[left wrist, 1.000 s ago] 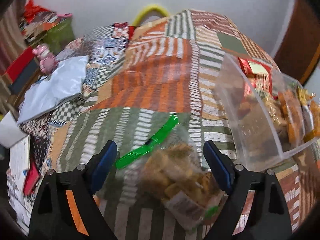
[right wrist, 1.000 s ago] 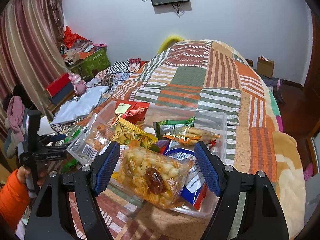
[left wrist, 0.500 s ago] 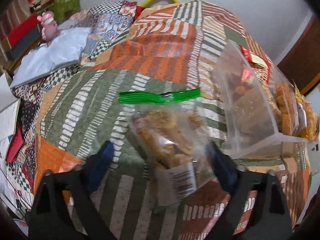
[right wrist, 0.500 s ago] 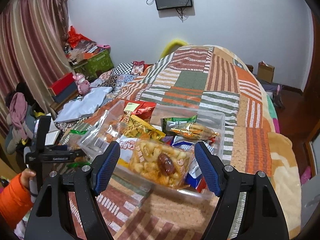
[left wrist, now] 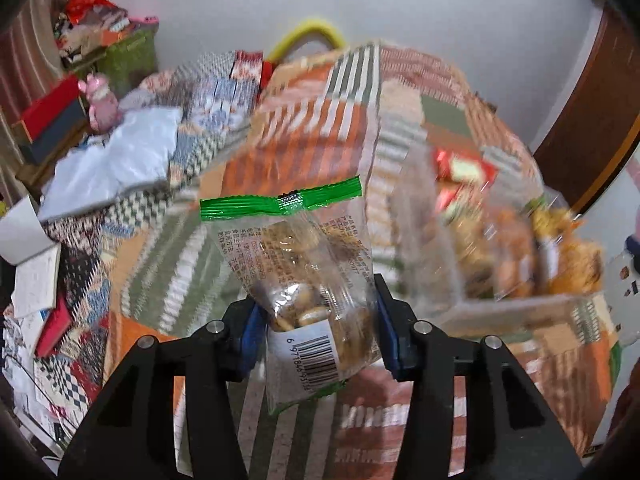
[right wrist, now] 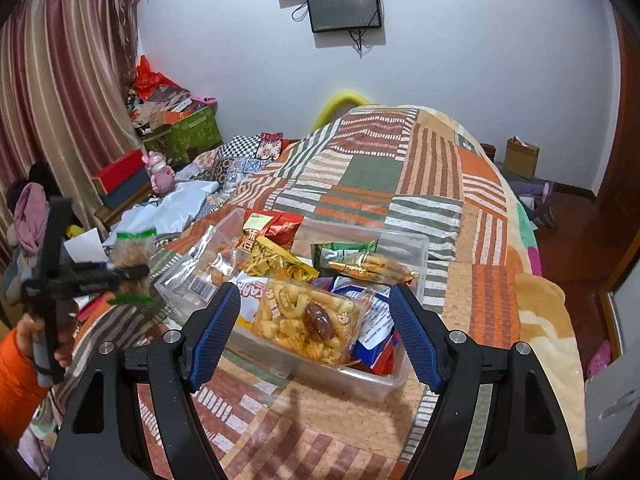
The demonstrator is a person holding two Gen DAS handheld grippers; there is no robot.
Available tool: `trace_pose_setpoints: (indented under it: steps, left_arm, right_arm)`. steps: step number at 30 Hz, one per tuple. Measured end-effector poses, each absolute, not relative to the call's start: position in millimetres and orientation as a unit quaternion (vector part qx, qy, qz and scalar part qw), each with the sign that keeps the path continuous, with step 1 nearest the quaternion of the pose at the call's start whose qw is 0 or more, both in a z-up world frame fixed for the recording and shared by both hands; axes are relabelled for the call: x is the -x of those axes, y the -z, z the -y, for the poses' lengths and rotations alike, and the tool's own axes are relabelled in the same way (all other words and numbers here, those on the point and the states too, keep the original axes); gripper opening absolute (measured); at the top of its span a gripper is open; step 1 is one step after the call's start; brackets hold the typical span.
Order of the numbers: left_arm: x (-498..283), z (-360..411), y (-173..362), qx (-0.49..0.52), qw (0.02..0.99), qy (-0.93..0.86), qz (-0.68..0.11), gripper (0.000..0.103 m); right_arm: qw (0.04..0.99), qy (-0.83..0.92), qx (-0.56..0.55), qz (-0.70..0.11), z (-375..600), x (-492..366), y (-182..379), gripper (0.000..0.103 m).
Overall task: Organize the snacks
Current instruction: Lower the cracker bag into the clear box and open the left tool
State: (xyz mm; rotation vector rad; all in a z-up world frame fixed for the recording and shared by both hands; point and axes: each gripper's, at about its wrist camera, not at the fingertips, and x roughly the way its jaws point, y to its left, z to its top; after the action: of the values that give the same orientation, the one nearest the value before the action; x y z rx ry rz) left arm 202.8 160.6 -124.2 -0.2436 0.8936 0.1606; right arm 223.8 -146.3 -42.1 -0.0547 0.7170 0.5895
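Observation:
A clear bag of brown snacks [left wrist: 296, 240] with a green top seal hangs upright above the quilt. My left gripper [left wrist: 316, 320] has its jaws closing on the bag's lower part, and both blue pads press into it. In the right wrist view the same left gripper [right wrist: 124, 276] holds that snack bag [right wrist: 130, 252] left of the clear plastic box [right wrist: 416, 240]. The box holds several snack packets, an orange puffed-snack bag [right wrist: 288, 312] nearest. My right gripper [right wrist: 316, 320] stands open over the box's near edge, holding nothing.
The box rests on a patchwork quilt [right wrist: 380, 172] covering a bed. A white plastic bag [right wrist: 168, 208], a pink toy [right wrist: 160, 172] and stacked boxes [right wrist: 120, 184] crowd the left side. A hand in an orange sleeve [right wrist: 16, 364] holds the left gripper. Curtains hang at left.
The left jaws have come together on the clear snack bag and lifted it off the quilt, upright now. The right gripper has drawn back a little from the box, still open.

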Motion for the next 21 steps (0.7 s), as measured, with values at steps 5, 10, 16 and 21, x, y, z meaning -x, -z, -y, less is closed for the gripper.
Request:
trace_pose_setpoints:
  steps: [5,10,16,21]
  left_arm:
    - [-209.6,-142.7,86.1,0.11,0.911,-0.051,-0.393,0.048]
    - [-228.8,-105.5,59.8,0.091,0.924,-0.007,-0.371,0.048]
    - [-258.3,-56.6,54.1,0.067,0.926,0.046,-0.368,0.048]
    - [-284.4,-24.9,69.7,0.053,0.916,0.074,-0.39,0.048]
  right_arm:
    - [0.896,-0.283,0.017,-0.343,149.8,-226.4,41.5,0.075]
    - [0.895,-0.283,0.01,-0.344,151.0,-229.2,44.9,0.075]
    - [0.896,-0.284,0.014,-0.341,149.1,-232.8,48.7,0.075]
    - [0.897,-0.284,0.015,-0.339,149.9,-237.1,51.4,0.075]
